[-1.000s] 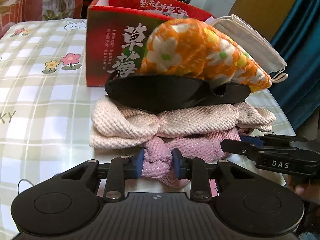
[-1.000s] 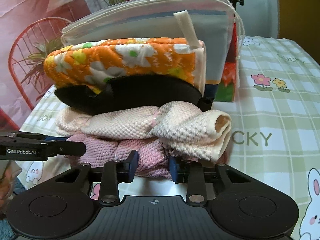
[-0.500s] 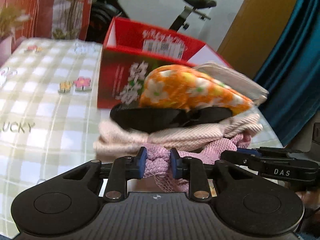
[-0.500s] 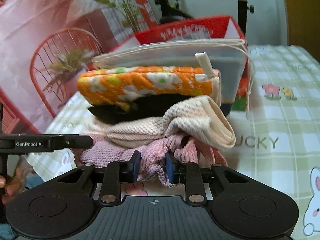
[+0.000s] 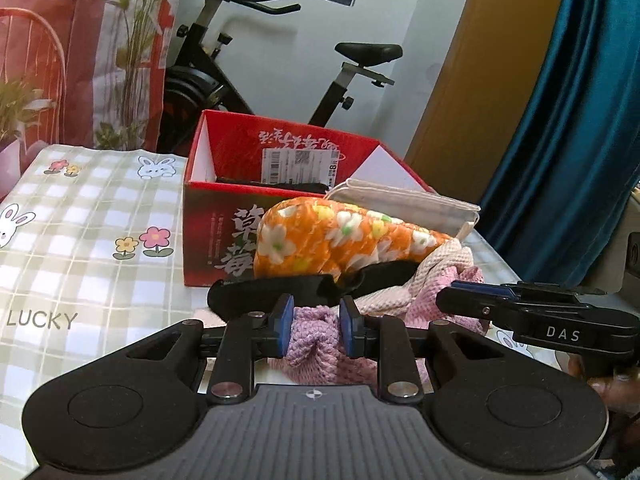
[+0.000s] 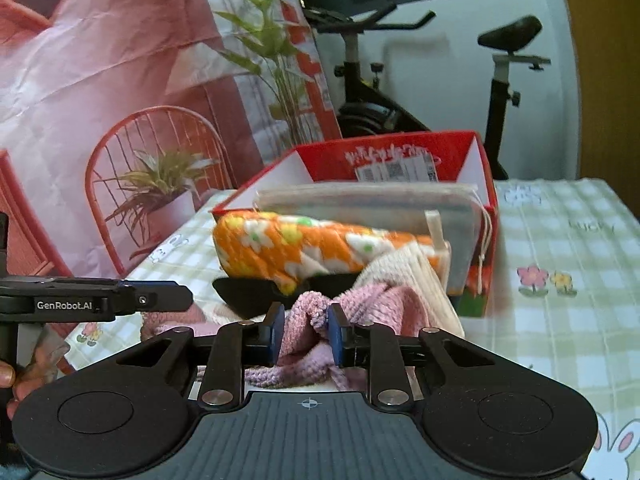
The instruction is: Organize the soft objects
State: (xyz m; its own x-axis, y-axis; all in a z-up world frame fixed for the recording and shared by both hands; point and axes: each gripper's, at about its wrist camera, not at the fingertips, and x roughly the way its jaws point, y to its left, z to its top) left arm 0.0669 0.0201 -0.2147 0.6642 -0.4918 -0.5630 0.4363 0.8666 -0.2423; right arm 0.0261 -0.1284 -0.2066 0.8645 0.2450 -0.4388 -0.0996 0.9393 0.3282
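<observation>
Left gripper [image 5: 316, 330] and right gripper [image 6: 306, 334], jaws closing on cloth.

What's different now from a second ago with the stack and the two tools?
Both tools have tightened on the pink knit cloth at the bottom of the stack and lifted it. The left tool pinches one end; the right tool's jaws are closing on the other. The stack now sags and tilts. The orange floral pad stays on top; the red box hasn't moved.
</observation>
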